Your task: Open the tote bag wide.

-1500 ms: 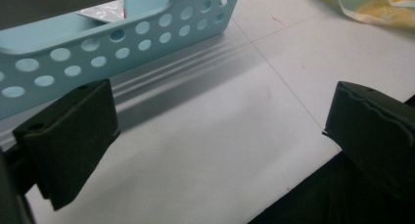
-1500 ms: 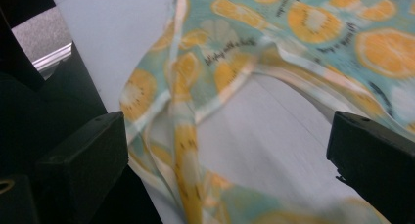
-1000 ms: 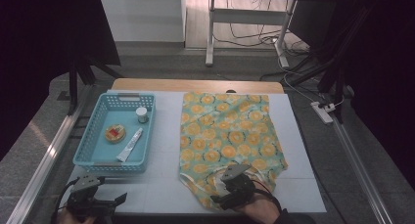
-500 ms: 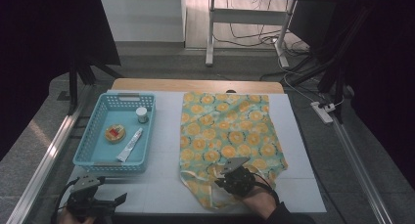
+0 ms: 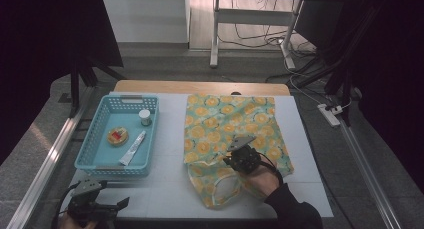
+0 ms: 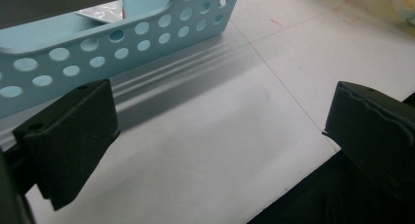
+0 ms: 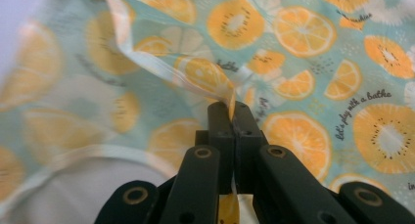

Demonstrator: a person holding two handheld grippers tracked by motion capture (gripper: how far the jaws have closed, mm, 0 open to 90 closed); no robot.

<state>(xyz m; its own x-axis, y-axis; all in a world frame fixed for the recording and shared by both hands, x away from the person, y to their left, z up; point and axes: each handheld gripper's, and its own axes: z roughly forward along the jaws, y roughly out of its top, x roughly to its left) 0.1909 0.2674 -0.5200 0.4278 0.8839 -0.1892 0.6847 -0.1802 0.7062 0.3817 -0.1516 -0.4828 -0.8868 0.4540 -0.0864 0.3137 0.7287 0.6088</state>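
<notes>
A white tabletop [image 5: 165,189] carries a fruit-print cloth [image 5: 220,119], which serves as the landmark here. Nearest the viewer, well to the left of the cloth at the tabletop's front edge, the left tool [image 5: 107,209] rests in a person's hand. Its two black jaws stand wide apart with nothing between them, just bare white surface, as the left gripper view [image 6: 215,136] shows.

On the cloth's near half sits the right tool [image 5: 231,158], held by a hand [image 5: 262,181] in a dark sleeve. Its jaws have just been closing and now press flat together on a pale-bordered edge of the cloth [image 7: 215,87], pinching it and lifting it into a raised fold. The cloth is teal with orange slices and lies spread over the middle of the tabletop, its front part rumpled around the tool.

Left of the cloth, near but apart, stands a light blue basket [image 5: 90,149] with perforated walls. Inside it lie a white tube [image 5: 133,148], a small round yellow tin [image 5: 117,136] and, farthest back, a small white jar [image 5: 145,117].
</notes>
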